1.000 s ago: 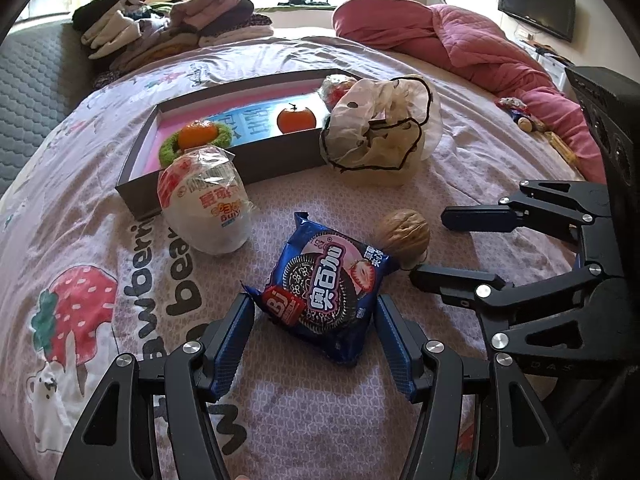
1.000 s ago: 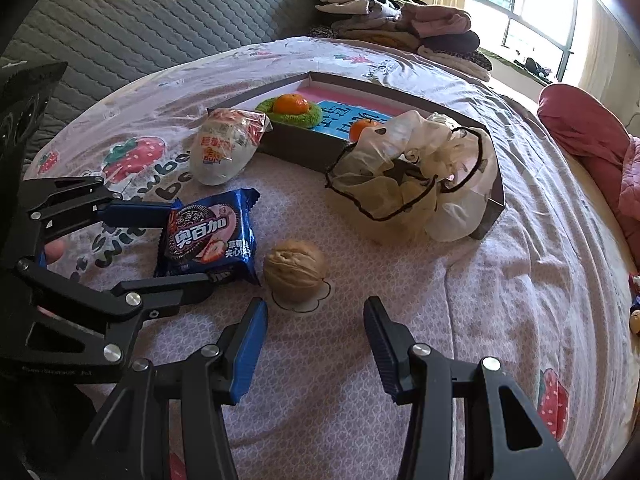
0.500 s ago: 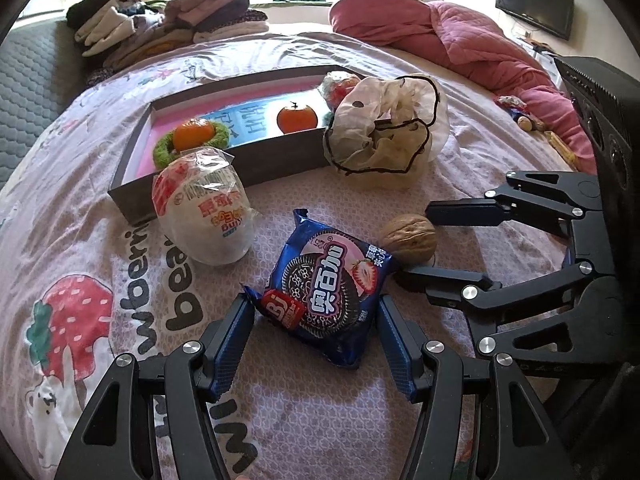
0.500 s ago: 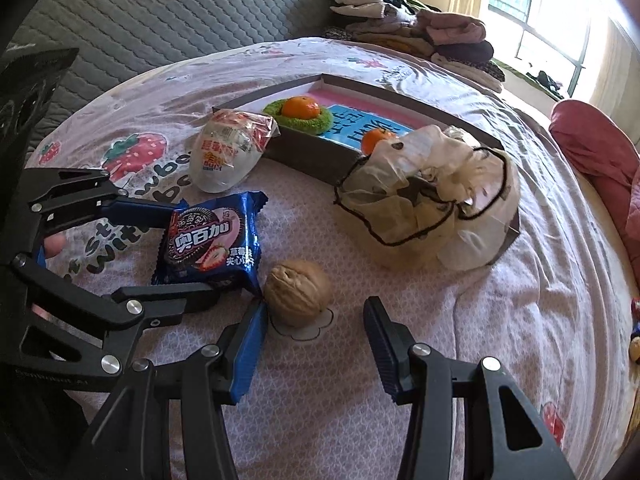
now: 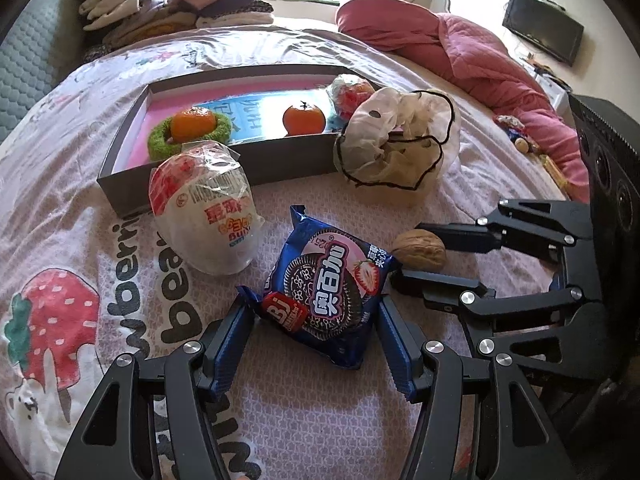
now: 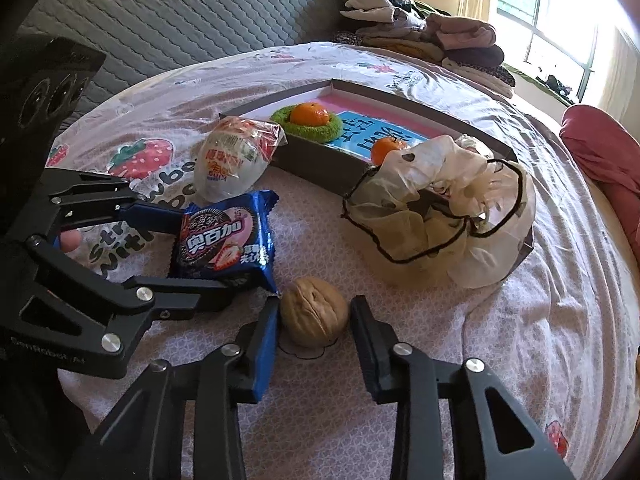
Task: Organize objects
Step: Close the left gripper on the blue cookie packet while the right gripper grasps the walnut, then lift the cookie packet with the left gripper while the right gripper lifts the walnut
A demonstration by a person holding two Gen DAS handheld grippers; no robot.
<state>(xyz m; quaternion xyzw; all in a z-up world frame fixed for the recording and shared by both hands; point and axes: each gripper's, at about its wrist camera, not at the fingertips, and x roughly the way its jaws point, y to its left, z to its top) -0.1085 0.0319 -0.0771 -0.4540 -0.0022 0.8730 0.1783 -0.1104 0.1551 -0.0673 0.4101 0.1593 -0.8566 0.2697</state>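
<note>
A blue cookie packet [image 5: 326, 292] lies on the bed sheet between the open jaws of my left gripper [image 5: 312, 318]; it also shows in the right wrist view [image 6: 226, 242]. A walnut [image 6: 314, 322] sits between the open jaws of my right gripper [image 6: 314, 320], close to both pads; it also shows in the left wrist view [image 5: 419, 250]. A white wrapped bun [image 5: 206, 210] lies left of the packet. A dark box [image 5: 120, 184] holds two oranges [image 5: 303, 119], one on a green ring [image 5: 190, 136].
A cream drawstring pouch [image 5: 394, 146] leans on the box's right front corner. Folded clothes [image 5: 172, 4] are piled at the bed's far end. A pink quilt [image 5: 460, 48] lies at the far right. A wrapped snack [image 5: 348, 90] sits in the box.
My right gripper has moved forward so the walnut now sits between its jaws, and the jaws have narrowed. My left gripper has edged forward around the cookie packet.
</note>
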